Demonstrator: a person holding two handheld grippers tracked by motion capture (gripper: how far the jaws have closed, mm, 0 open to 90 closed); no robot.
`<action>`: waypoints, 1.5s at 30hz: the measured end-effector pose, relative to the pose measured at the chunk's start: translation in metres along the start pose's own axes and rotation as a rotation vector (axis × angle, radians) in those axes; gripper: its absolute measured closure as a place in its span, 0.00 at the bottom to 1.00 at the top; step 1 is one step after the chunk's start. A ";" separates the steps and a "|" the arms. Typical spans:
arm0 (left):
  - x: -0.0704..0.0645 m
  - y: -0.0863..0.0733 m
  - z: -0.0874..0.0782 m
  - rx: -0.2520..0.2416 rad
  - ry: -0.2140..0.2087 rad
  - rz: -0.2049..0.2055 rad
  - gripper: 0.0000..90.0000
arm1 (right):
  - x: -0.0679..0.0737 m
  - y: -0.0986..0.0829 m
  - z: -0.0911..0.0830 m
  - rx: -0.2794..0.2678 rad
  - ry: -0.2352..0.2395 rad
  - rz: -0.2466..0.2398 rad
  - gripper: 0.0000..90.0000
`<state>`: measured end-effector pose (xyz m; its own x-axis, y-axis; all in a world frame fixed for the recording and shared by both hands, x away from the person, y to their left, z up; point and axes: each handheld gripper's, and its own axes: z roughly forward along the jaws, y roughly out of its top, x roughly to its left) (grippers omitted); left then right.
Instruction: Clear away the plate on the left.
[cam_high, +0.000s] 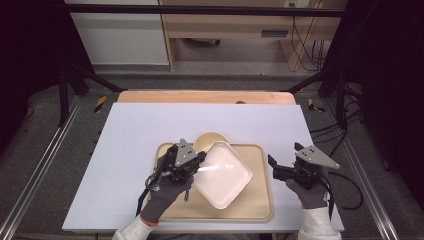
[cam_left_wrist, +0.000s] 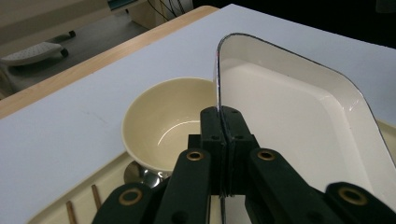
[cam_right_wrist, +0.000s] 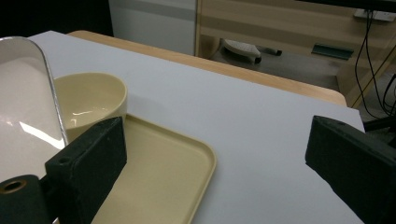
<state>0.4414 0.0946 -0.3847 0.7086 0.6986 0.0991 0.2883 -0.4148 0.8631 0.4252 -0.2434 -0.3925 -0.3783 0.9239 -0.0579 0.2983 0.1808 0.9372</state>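
The left claw clamps the white square enamel dish's rim, half hiding the cream round bowl at centre frame; the right claw gapes apart over the beige plastic tray.

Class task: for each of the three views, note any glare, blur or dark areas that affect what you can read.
High view: glare on the white dish, both side margins black. Left gripper view: left gripper slightly soft, highlight inside the cream bowl. Right gripper view: right gripper jaws blurred, dish streaked with glare.
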 end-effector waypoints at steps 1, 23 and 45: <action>-0.001 0.000 0.003 0.007 -0.005 0.003 0.99 | 0.000 0.000 0.000 0.001 -0.001 0.000 0.06; -0.025 -0.005 0.046 0.060 -0.068 -0.036 0.99 | 0.000 0.000 -0.001 -0.003 0.001 0.002 0.06; -0.034 -0.013 0.066 0.106 -0.092 -0.053 0.99 | -0.001 0.001 -0.001 -0.006 -0.001 0.001 0.06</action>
<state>0.4565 0.0378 -0.4320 0.7453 0.6668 0.0041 0.3903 -0.4412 0.8081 0.4245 -0.2445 -0.3913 -0.3773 0.9243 -0.0569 0.2931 0.1775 0.9395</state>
